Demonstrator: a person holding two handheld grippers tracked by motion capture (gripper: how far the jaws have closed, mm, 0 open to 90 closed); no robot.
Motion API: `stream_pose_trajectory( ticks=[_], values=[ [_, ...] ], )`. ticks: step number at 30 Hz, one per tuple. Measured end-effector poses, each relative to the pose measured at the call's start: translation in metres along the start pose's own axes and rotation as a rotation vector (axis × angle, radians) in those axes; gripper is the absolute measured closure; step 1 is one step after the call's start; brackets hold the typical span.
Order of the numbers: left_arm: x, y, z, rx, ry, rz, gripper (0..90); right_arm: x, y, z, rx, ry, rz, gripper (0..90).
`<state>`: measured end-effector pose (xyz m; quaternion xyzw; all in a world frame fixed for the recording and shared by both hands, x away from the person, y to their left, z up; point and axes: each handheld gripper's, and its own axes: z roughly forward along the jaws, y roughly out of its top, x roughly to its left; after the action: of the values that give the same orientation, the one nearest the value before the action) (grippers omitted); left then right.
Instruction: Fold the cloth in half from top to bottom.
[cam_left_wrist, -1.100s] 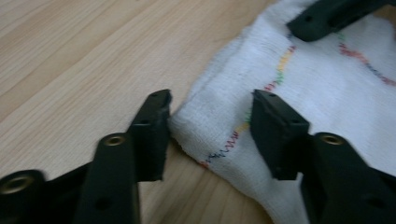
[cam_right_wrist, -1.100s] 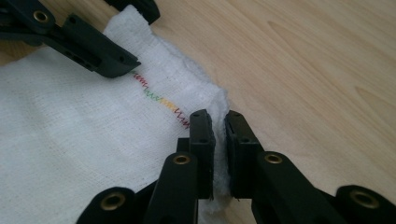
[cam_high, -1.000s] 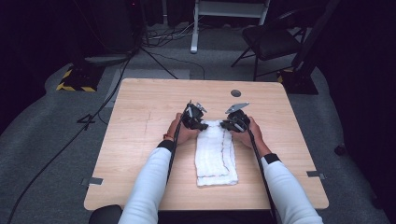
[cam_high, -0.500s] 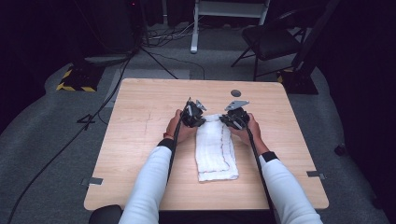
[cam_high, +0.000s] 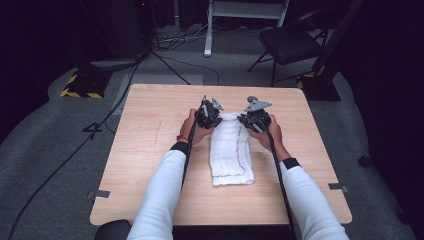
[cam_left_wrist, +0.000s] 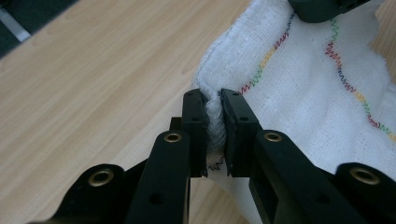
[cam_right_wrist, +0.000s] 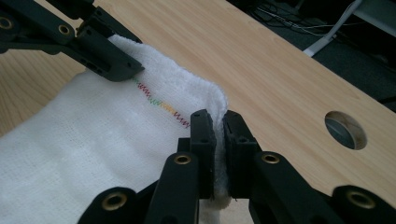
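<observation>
Wood table (cam_high: 150, 150), white cloth (cam_high: 230, 155), grey carpet (cam_high: 55, 135)

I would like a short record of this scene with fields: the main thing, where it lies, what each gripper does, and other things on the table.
main thing: white towel with coloured zigzag stitching, folded into a long strip
place: middle of the wooden table, long side running away from the person
left gripper: shut on the towel's far left corner
right gripper: shut on the towel's far right corner
far edge of towel: raised off the table between the two grippers
other: round hole in the tabletop beyond the right gripper
</observation>
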<state>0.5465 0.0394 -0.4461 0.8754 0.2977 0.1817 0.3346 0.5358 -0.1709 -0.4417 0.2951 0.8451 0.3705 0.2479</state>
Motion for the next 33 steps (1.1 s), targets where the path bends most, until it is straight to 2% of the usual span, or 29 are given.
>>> stream_pose_trajectory(
  ticks=[1, 2, 5, 13, 19, 26, 33],
  values=[
    [0.0, 0.002, -0.001, 0.004, 0.007, 0.013, 81.2, -0.001, 0.002, -0.001, -0.002, 0.0, 0.0, 84.0],
    [0.0, 0.003, -0.001, 0.007, 0.009, 0.01, 81.2, -0.001, 0.004, -0.002, -0.002, -0.006, -0.003, 84.0],
    [0.0, 0.008, -0.003, -0.02, 0.019, -0.004, 81.3, -0.004, 0.008, -0.004, -0.007, -0.017, -0.005, 84.0],
    [0.0, 0.021, -0.014, -0.055, 0.046, 0.019, 81.3, -0.011, 0.014, -0.017, -0.048, -0.04, 0.001, 84.1],
    [0.0, 0.027, -0.021, -0.08, 0.039, 0.027, 81.3, -0.013, 0.017, -0.023, -0.066, -0.044, 0.001, 84.2],
    [-0.006, 0.019, -0.024, -0.096, -0.002, 0.046, 80.6, -0.012, 0.013, -0.027, -0.069, -0.03, -0.004, 84.2],
    [-0.014, 0.002, -0.026, -0.102, -0.055, 0.069, 79.9, -0.005, 0.0, -0.03, -0.06, 0.023, -0.019, 84.1]
  ],
)
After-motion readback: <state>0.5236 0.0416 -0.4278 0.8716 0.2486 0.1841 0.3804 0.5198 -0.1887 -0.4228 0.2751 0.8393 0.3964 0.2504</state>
